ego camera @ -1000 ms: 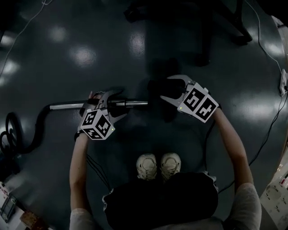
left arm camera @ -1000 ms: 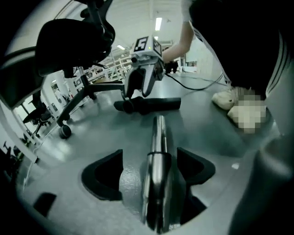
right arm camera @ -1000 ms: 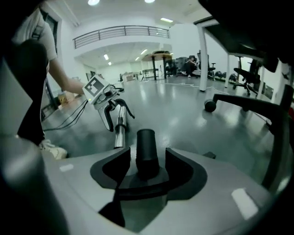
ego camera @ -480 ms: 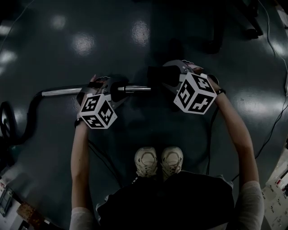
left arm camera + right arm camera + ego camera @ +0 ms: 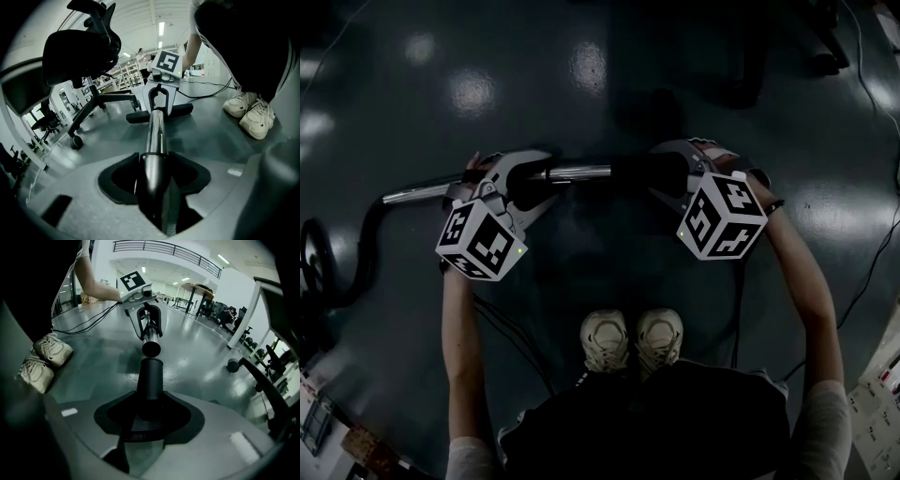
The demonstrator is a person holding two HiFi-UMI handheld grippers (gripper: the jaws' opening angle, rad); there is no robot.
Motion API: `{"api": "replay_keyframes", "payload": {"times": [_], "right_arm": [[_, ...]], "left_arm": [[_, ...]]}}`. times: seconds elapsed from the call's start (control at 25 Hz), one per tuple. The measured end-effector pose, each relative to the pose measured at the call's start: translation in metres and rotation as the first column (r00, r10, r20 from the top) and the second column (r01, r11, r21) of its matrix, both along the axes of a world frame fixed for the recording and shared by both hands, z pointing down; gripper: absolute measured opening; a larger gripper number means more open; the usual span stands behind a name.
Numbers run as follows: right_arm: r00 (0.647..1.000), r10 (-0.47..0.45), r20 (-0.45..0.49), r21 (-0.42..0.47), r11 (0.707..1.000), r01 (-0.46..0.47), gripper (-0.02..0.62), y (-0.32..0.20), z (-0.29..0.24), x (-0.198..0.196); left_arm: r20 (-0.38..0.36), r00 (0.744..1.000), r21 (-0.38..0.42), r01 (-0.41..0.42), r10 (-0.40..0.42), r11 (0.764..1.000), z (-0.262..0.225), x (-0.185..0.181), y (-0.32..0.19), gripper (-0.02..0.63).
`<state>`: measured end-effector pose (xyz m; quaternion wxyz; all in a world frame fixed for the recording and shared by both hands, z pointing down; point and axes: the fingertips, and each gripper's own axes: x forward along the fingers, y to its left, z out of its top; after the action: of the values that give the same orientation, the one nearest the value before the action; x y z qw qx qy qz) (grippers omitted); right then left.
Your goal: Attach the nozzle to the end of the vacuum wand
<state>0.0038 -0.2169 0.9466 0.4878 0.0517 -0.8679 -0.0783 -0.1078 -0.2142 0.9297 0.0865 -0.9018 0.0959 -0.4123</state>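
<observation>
The dark, glossy floor (image 5: 600,56) fills the head view, with pale light patches at its far side. An office chair (image 5: 79,51) on a wheeled base stands on it, seen at the left of the left gripper view. The person stands at the near edge, 2 pale shoes (image 5: 630,339) side by side. At the far left a black hose (image 5: 358,253) curves up from the floor and joins the vacuum wand (image 5: 577,172), a shiny metal tube lying level from left to right, clear of the floor.

The left gripper (image 5: 546,176) is clamped on the vacuum wand near its right end, its dark pads pressed on the tube on both sides. The right gripper (image 5: 661,173) grips the nozzle (image 5: 150,378), a short black tube seated between its pads with its jaws set fairly wide around it. The nozzle is also off the floor, in line with the wand, its open mouth facing the wand's free tip. The 2 ends sit just beside each other; the right gripper view shows a sliver of floor between them.
</observation>
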Motion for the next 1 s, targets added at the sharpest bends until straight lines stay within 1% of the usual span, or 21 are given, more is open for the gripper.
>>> {"api": "replay_keyframes", "payload": {"times": [0.28,0.44,0.52,0.68,0.84,0.88,0.92,1.0], "right_arm": [[0.997,0.008,0.083,-0.031,0.999,-0.005,0.189,0.008,-0.011,-0.014],[0.998,-0.009,0.062,0.003,1.0,0.009,0.189,0.011,-0.014,-0.012],[0.997,-0.006,0.075,0.003,1.0,0.006,0.187,0.01,-0.022,-0.014],[0.996,-0.005,0.09,0.02,1.0,0.003,0.186,0.008,-0.032,-0.017],[0.993,-0.046,0.11,0.007,0.999,0.046,0.186,0.005,-0.041,-0.02],[0.992,-0.074,0.098,0.012,0.997,0.074,0.186,0.004,-0.043,-0.023],[0.991,-0.113,0.066,0.029,0.993,0.111,0.184,0.003,-0.045,-0.026],[0.982,-0.189,-0.025,0.059,0.98,0.191,0.189,0.002,-0.04,-0.031]], "left_arm": [[0.009,1.0,0.001,-0.006,0.006,1.0,0.002,0.002,0.001,0.204],[0.02,1.0,-0.012,-0.014,0.014,1.0,0.008,0.003,0.004,0.204],[0.021,1.0,-0.005,-0.009,0.009,1.0,0.009,0.002,0.002,0.204],[0.012,1.0,0.039,-0.003,0.002,0.999,0.004,0.003,-0.002,0.202],[-0.008,1.0,0.035,-0.018,0.019,0.999,-0.003,0.007,-0.004,0.199],[-0.012,1.0,0.031,-0.025,0.026,0.999,-0.005,0.009,-0.004,0.198],[-0.013,0.999,0.029,-0.035,0.035,0.999,-0.006,0.012,-0.003,0.198],[-0.008,0.999,0.03,-0.052,0.052,0.998,-0.005,0.018,-0.003,0.198]]}}
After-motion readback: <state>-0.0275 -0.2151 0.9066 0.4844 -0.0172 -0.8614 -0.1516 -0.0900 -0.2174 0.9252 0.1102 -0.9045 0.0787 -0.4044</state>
